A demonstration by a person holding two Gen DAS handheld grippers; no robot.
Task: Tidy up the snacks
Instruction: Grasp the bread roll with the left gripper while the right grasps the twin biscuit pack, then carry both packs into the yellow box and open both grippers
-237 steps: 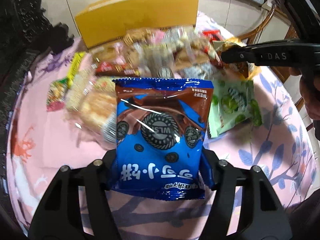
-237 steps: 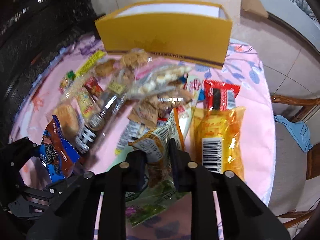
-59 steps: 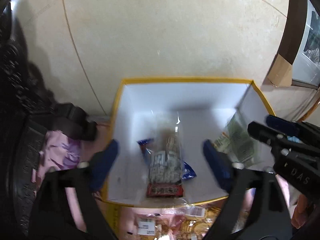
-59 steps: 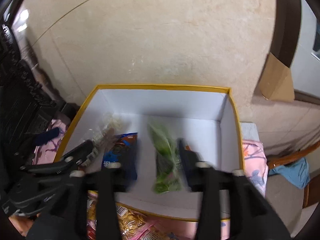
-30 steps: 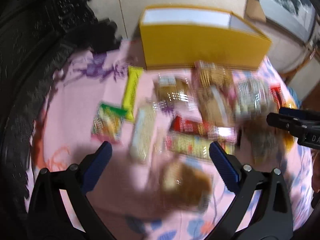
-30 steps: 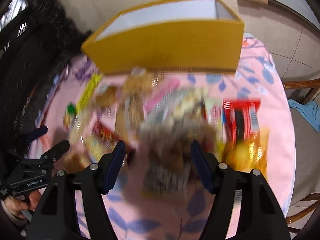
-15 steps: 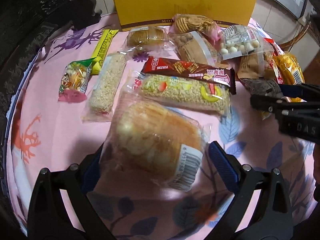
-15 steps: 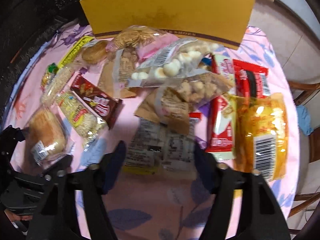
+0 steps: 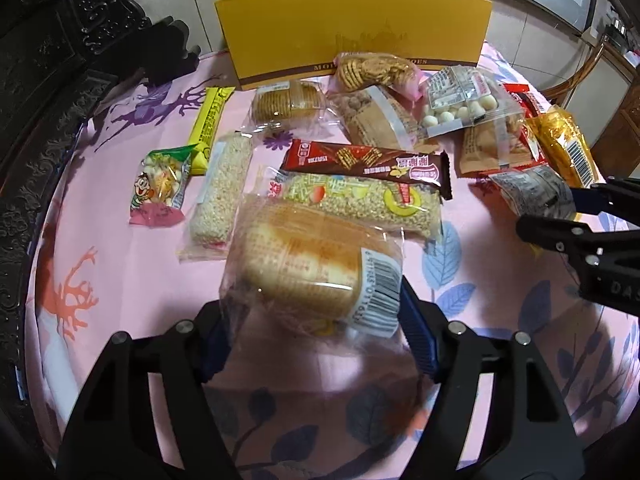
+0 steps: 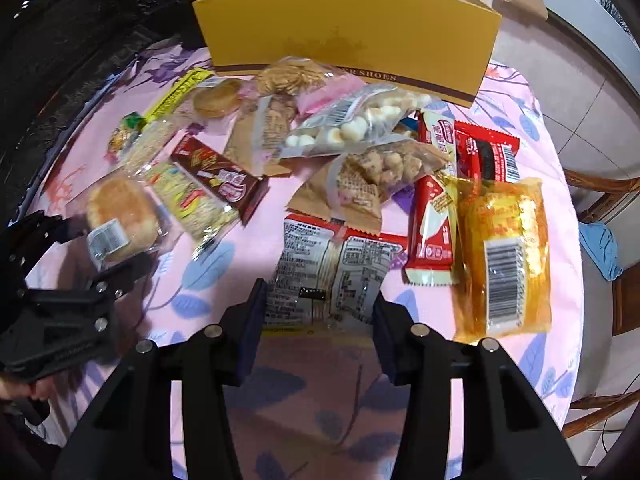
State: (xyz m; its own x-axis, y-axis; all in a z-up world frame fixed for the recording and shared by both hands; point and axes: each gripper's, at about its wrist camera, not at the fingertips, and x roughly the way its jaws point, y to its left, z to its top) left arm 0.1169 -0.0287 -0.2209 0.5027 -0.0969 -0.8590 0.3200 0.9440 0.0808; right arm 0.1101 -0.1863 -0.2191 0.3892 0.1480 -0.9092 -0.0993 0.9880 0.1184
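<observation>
Left wrist: left hand-held gripper [image 9: 314, 342] spread wide around one wrapped bread bun [image 9: 308, 268], jaws beside the wrapper. One yellow box [image 9: 352, 24] at the far edge of the surface [image 9: 100, 280].

Right wrist: right hand-held gripper [image 10: 320, 320] spread wide around one white printed packet [image 10: 332, 272]. Two red bars [image 10: 430, 216] and one orange bag [image 10: 504, 256] to its right.

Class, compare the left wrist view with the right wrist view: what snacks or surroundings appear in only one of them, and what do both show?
Only the left wrist view shows the cartoon face on the small green and pink packet.

Only the right wrist view shows the blue cloth on the wooden chair and the whole red and white wafer bar.

Both show the yellow cardboard box, the clear-wrapped bread bun between the left gripper's fingers, the brown chocolate bar and the right gripper.
</observation>
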